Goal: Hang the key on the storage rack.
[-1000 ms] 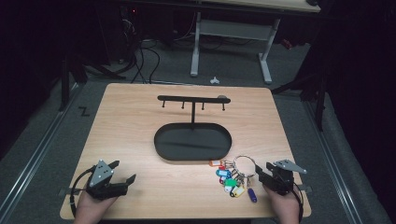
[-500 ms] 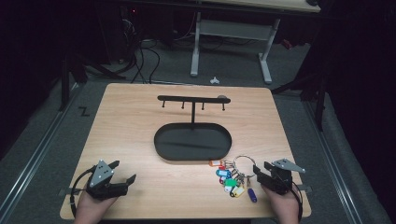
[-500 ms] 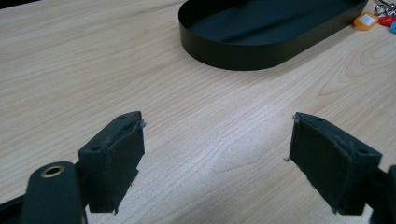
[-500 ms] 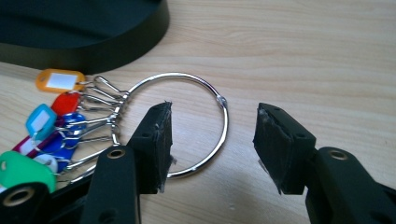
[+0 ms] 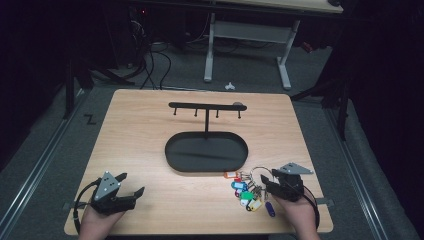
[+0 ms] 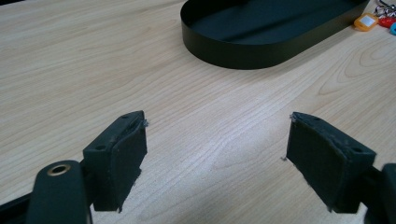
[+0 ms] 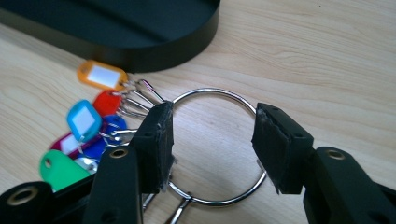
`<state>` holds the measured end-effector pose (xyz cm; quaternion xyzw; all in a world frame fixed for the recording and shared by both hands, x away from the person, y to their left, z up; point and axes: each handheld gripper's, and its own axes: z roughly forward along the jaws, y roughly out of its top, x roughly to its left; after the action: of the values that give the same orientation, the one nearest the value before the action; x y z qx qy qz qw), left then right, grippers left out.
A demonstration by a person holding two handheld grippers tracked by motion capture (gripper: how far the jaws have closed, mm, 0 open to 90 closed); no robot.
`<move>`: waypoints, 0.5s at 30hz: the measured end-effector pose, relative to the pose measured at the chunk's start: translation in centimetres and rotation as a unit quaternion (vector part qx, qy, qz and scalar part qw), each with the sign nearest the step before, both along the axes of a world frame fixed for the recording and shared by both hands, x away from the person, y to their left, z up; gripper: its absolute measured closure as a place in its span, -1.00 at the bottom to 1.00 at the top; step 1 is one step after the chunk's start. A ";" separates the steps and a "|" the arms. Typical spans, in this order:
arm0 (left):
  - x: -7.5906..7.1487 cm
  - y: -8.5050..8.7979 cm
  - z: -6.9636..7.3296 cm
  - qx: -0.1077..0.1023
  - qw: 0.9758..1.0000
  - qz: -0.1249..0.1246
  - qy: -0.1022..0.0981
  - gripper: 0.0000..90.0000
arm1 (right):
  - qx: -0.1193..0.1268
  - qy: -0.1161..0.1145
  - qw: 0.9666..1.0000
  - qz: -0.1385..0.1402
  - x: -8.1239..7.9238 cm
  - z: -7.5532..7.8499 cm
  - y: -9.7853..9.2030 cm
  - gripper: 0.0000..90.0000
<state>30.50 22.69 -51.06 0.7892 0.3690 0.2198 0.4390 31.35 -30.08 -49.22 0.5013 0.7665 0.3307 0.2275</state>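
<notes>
At the near left, the left gripper (image 5: 126,186) rests with jaws spread wide over bare table (image 5: 150,130). Right of the black tray (image 6: 261,46), the right gripper (image 7: 212,140) straddles the key ring (image 7: 219,95), jaws apart. To grip well, centre one jaw inside the ring before closing, clear of the tags (image 7: 84,119).

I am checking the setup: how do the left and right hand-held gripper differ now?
The left hand-held gripper has bare table between its pads; the right hand-held gripper straddles the metal ring of the key tags. The left sits far from the black tray, the right nearer. Both are open.
</notes>
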 end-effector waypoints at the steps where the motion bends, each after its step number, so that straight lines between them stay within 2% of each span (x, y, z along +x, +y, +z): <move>1: 0.0 0.0 0.0 0.000 1.000 0.000 0.000 -0.54 | 0.000 0.000 1.000 0.000 0.0 0.0 0.0 0.08; 2: 0.2 0.1 -0.1 0.001 1.000 0.000 0.000 -0.54 | -0.014 0.016 1.000 0.009 0.6 0.3 0.2 0.08; 6: 0.5 0.0 -0.1 0.000 1.000 0.000 0.001 -0.54 | -0.048 0.041 0.998 0.022 2.1 0.8 0.5 0.13; 7: 0.5 0.0 -0.1 0.000 1.000 0.000 0.001 -0.54 | -0.048 0.041 0.998 0.022 2.1 0.8 0.5 0.13; 8: 0.4 0.0 -0.1 0.002 1.000 -0.003 0.001 -0.55 | -0.058 0.060 0.996 0.026 2.9 0.9 0.5 0.13; 9: 0.4 -0.1 -0.2 0.002 1.000 -0.003 -0.001 -0.55 | -0.062 0.068 0.995 0.028 3.2 1.0 0.6 0.13; 11: 0.3 -0.2 -0.1 0.002 1.000 -0.004 -0.001 -0.55 | -0.064 0.074 0.995 0.032 3.5 1.0 0.6 0.13; 13: 0.2 -0.3 -0.1 0.005 1.000 -0.006 -0.002 -0.55 | -0.077 0.095 0.992 0.039 4.3 1.1 0.6 0.12; 15: 0.2 -0.3 -0.1 0.005 1.000 -0.006 -0.002 -0.55 | -0.085 0.107 0.989 0.049 4.7 1.1 0.6 0.12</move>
<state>30.72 22.42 -51.16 0.7930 0.3627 0.2203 0.4370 36.06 -29.48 -48.09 0.4743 0.8354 0.2199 0.1697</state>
